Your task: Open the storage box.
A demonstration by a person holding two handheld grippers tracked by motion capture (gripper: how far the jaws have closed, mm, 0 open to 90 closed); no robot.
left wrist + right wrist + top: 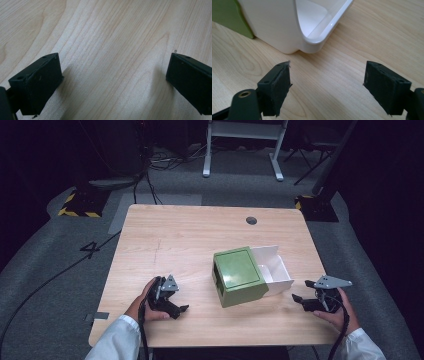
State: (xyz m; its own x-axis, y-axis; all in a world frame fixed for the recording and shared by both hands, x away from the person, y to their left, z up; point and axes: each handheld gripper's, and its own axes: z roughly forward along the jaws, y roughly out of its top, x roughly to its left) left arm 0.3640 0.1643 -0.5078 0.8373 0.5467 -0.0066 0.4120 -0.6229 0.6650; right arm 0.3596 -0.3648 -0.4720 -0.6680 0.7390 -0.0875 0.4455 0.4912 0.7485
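Note:
A green box sits on the wooden table, right of centre, with a white drawer pulled out of its right side. In the right gripper view the drawer's white corner and a strip of the green box lie just beyond the jaws. My right gripper is low near the table's front right edge, close to the drawer, open with nothing between its jaws. My left gripper rests at the front left, open, with bare wood between its jaws.
A round grey cable hole sits near the table's far edge. Beyond the table are a grey floor, cables, a white desk frame and yellow-black taped stand bases.

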